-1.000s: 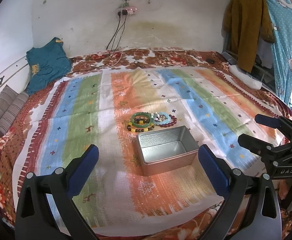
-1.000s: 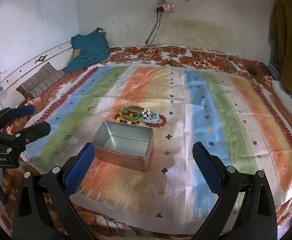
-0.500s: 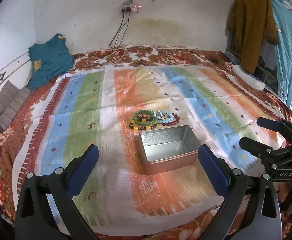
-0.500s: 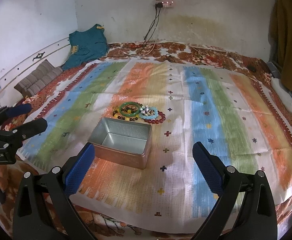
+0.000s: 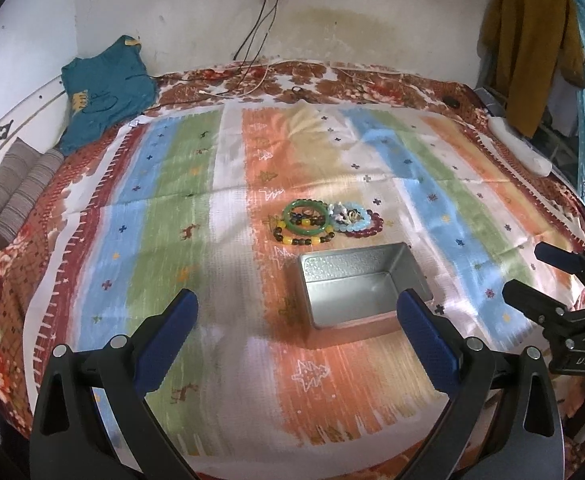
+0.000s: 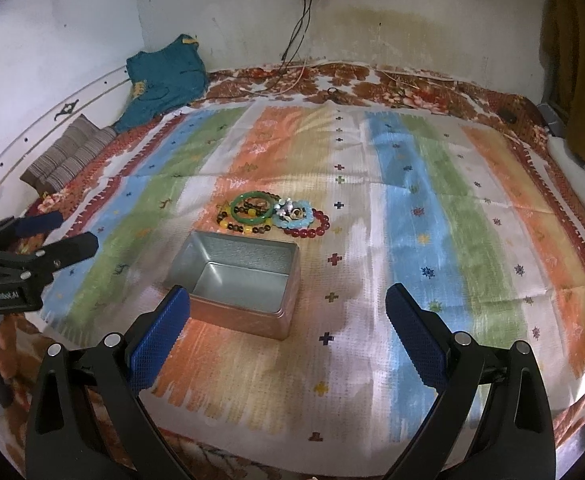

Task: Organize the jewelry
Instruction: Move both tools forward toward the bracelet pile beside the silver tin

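Note:
An open, empty metal tin [image 5: 362, 288] [image 6: 238, 282] sits on the striped cloth. Just behind it lies a pile of jewelry: a green bangle [image 5: 305, 217] [image 6: 251, 209], a yellow-and-brown bead bracelet [image 5: 302, 239], a light blue bead bracelet with small pieces on it [image 5: 350, 216] [image 6: 294, 216], and a dark red bead bracelet [image 5: 372, 227] [image 6: 312, 226]. My left gripper [image 5: 294, 336] is open and empty, in front of the tin. My right gripper [image 6: 288, 332] is open and empty, in front of the tin's right side. Each gripper shows at the edge of the other's view.
The striped cloth [image 5: 164, 208] covers a bed with a floral sheet. A teal garment [image 5: 104, 92] and a striped cushion [image 5: 8, 196] lie at the left. Cables [image 5: 260, 40] hang from a wall socket. Clothes [image 5: 532, 40] hang at the right, with a white object [image 5: 518, 148] below.
Both grippers have moved slightly forward and tilted down; the tin and jewelry sit lower and nearer in both views. Nothing on the cloth has moved.

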The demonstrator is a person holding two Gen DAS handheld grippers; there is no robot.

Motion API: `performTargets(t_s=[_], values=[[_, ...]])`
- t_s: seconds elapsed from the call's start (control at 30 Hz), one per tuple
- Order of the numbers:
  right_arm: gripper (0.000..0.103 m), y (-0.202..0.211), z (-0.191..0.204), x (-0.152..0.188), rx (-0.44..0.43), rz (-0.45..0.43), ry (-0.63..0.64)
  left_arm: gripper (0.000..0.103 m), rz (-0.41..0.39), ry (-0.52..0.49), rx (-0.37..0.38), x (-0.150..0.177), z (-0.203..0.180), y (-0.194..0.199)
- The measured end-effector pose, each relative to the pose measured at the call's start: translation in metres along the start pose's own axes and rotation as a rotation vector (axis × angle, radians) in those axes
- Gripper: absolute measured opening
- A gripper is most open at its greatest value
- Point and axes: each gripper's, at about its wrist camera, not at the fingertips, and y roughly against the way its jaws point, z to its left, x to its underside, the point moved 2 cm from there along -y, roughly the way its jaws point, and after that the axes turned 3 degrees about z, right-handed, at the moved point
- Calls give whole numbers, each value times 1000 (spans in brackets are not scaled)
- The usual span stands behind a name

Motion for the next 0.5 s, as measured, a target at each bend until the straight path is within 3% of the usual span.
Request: performTargets(t_s=[0.5], values=[[99,-27,-6,-29,8,36,-5,98,40,14,-67,-37,10,-34]])
